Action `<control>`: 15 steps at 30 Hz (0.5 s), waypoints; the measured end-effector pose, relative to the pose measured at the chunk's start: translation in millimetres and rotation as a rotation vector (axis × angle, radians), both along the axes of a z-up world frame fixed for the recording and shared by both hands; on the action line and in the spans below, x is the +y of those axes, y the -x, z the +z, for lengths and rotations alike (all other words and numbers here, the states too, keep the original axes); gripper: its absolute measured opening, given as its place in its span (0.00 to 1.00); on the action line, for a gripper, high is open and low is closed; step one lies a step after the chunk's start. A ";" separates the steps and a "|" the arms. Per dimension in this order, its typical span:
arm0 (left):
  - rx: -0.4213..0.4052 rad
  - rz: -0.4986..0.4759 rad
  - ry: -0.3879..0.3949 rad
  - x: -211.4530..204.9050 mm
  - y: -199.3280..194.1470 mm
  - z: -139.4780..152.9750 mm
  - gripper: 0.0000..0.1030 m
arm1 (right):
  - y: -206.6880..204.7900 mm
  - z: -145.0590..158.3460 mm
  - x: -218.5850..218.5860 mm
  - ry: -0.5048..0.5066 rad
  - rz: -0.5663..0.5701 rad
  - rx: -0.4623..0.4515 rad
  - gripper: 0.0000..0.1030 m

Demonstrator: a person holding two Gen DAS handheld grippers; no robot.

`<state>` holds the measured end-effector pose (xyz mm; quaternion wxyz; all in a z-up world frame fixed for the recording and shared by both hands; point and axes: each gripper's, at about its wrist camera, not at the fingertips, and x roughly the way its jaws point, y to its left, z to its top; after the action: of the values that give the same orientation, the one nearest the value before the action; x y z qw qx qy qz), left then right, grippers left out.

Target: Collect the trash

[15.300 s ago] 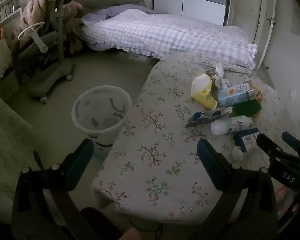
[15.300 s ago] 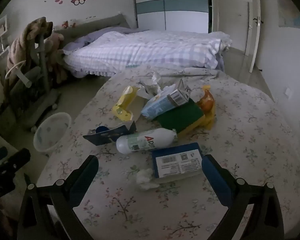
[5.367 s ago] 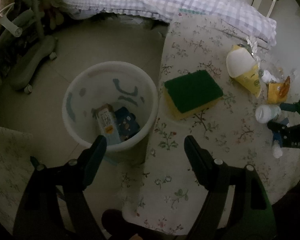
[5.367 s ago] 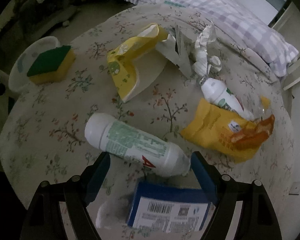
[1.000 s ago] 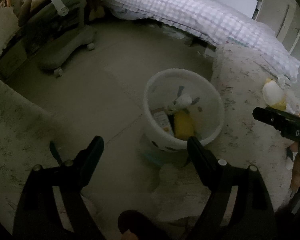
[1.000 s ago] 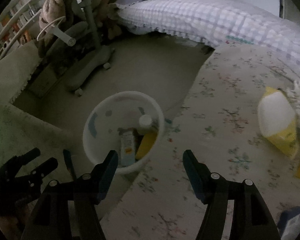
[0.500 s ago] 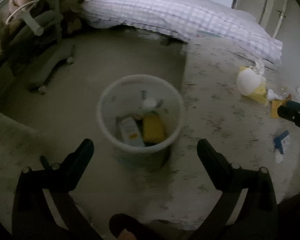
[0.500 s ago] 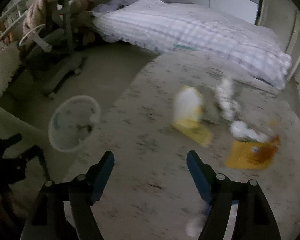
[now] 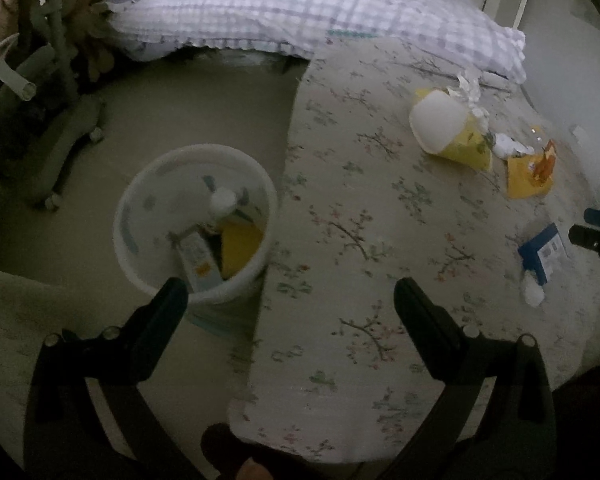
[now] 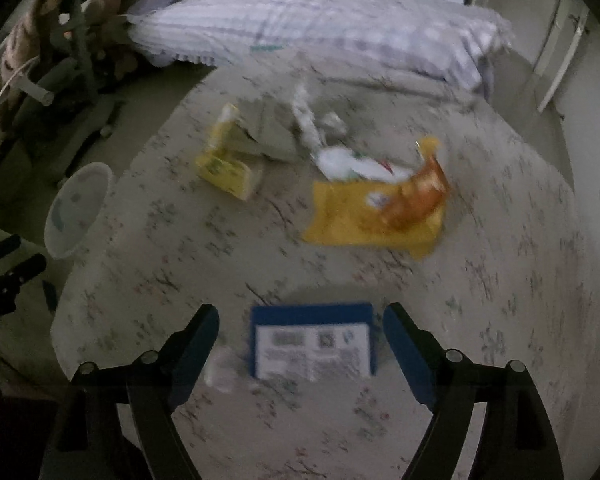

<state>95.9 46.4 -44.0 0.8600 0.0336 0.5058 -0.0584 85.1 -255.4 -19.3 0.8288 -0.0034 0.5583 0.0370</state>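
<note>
My right claw (image 10: 300,344) gapes empty around the blue box (image 10: 312,342); closing carelessly could snag the tissue wad (image 10: 220,368) just left of the box.

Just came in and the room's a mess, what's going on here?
Someone is clearing trash off the table into the bin on the floor beside it. The bin already holds a bottle, a carton and a sponge. Both tools are open and empty; the right tool is lined up on the blue box. A yellow wrapper and cup remain.
</note>
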 end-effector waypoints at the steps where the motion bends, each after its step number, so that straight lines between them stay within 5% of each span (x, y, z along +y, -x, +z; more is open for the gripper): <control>1: 0.004 -0.002 0.000 -3.0 0.4 -0.9 0.99 | 1.0 -3.4 -3.4 -0.003 -0.006 0.010 0.83; 15: 0.028 -0.042 -0.030 -23.8 5.6 -9.7 0.99 | -8.6 -54.3 -8.1 -0.092 -0.029 0.177 0.92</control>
<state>90.3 22.6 -53.8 0.8509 0.0563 0.5176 -0.0693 93.7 -263.5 -73.6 0.7761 0.0460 0.6269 0.0504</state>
